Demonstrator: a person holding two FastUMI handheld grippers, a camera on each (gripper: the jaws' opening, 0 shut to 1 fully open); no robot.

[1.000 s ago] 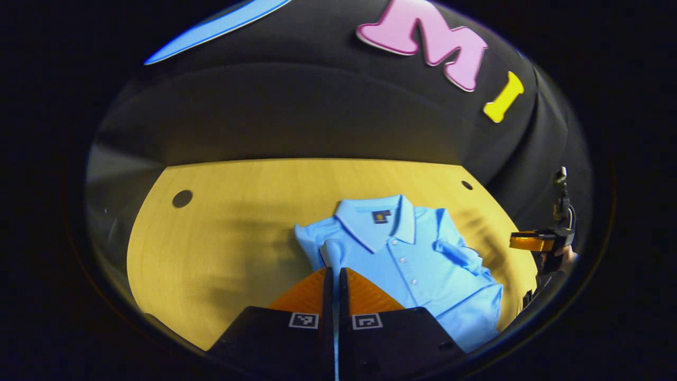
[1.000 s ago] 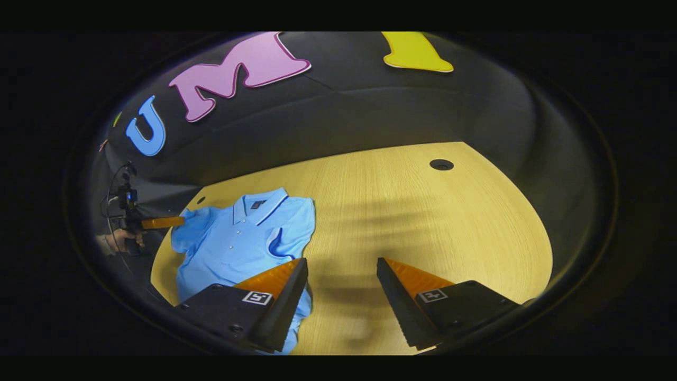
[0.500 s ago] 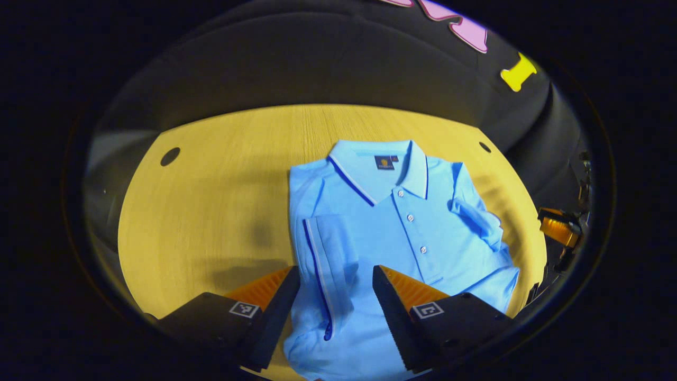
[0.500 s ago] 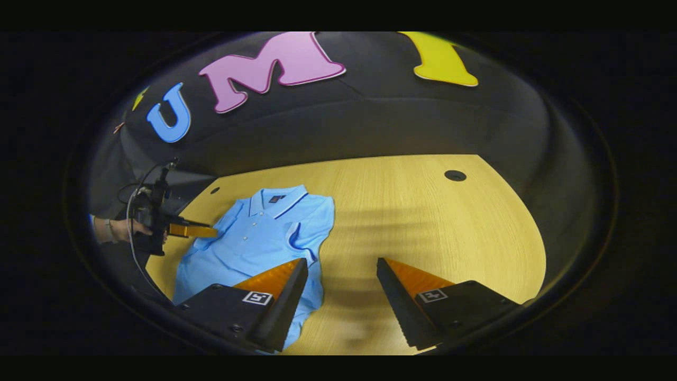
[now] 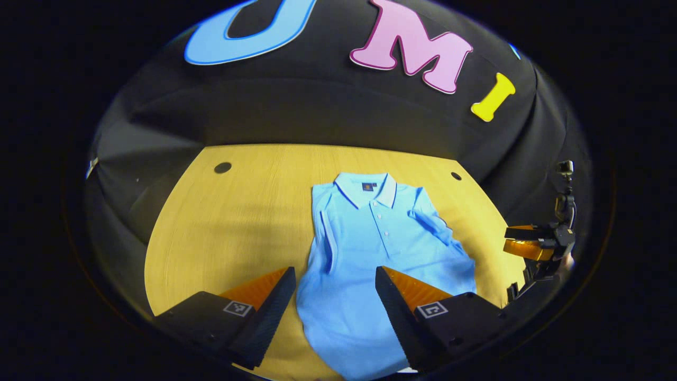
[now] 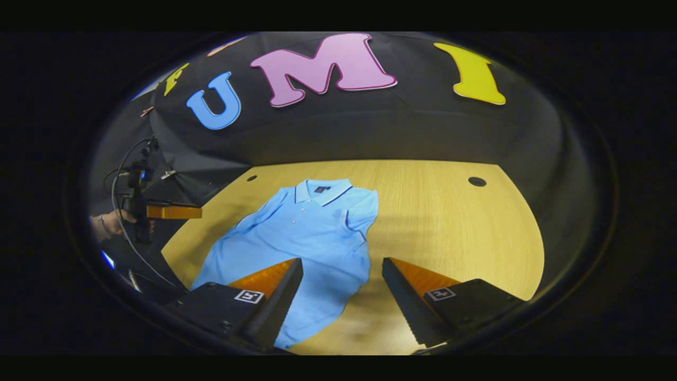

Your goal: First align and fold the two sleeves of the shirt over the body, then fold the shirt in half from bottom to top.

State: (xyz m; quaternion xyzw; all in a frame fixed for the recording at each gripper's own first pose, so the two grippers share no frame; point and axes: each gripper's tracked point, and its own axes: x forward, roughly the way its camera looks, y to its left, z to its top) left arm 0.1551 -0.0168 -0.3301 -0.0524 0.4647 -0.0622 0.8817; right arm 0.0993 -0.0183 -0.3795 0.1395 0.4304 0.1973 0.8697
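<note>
Lying flat on the table (image 5: 222, 222), shirt (image 5: 370, 254) beyond both wide-open, empty pairs of fingers (image 5: 272, 312), touching neither.

our left gripper (image 5: 335, 296) hangs with fingers wide apart, gripping nothing; our right gripper (image 6: 341, 288) likewise gapes, a hand (image 6: 108, 222) holding the left.

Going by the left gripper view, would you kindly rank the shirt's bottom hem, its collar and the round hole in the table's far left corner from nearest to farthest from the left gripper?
1. Bottom hem of the light blue polo shirt: lowest, by the open left gripper.
2. Blue-trimmed collar: the shirt's far end, centre.
3. Dark round hole: in the wooden table, far left.
</note>
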